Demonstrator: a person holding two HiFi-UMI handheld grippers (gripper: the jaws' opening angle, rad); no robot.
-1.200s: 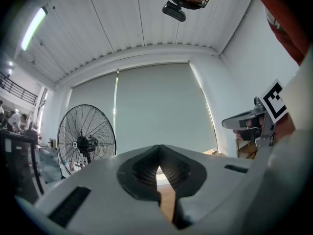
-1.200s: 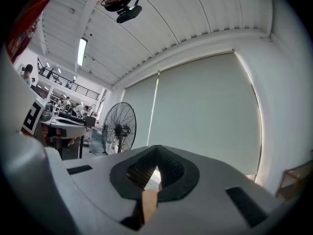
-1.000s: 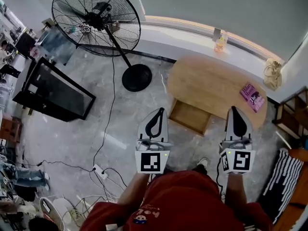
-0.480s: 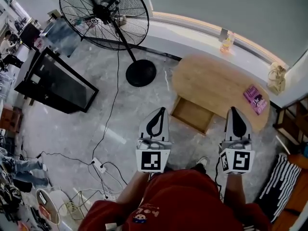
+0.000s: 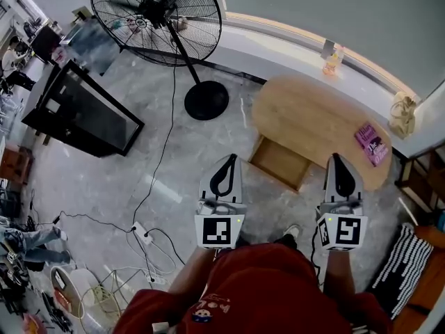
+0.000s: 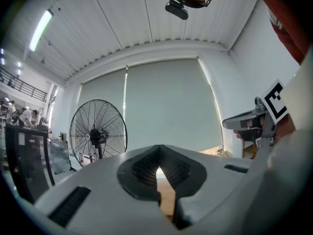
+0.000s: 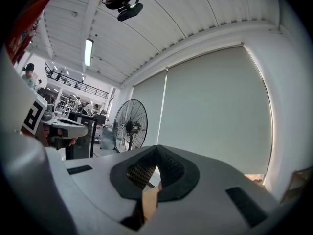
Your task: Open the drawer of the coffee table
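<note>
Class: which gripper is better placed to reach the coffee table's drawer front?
Left, probably: the left gripper shows beside the pulled-out drawer, while the right gripper shows over the coffee table top. Both are shut, empty.

The floor (image 5: pixel 104 179) is shiny grey stone. A big black fan (image 5: pixel 156 12) stands near the long window ledge (image 5: pixel 278 44), under a pale blind (image 5: pixel 334 2). A black stand (image 5: pixel 83 120) sits at the left. A long lamp (image 6: pixel 40 29) glows on the ceiling.

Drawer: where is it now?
Head view, centre: the drawer juts open from the near edge of the coffee table, between the left gripper and right gripper.
</note>
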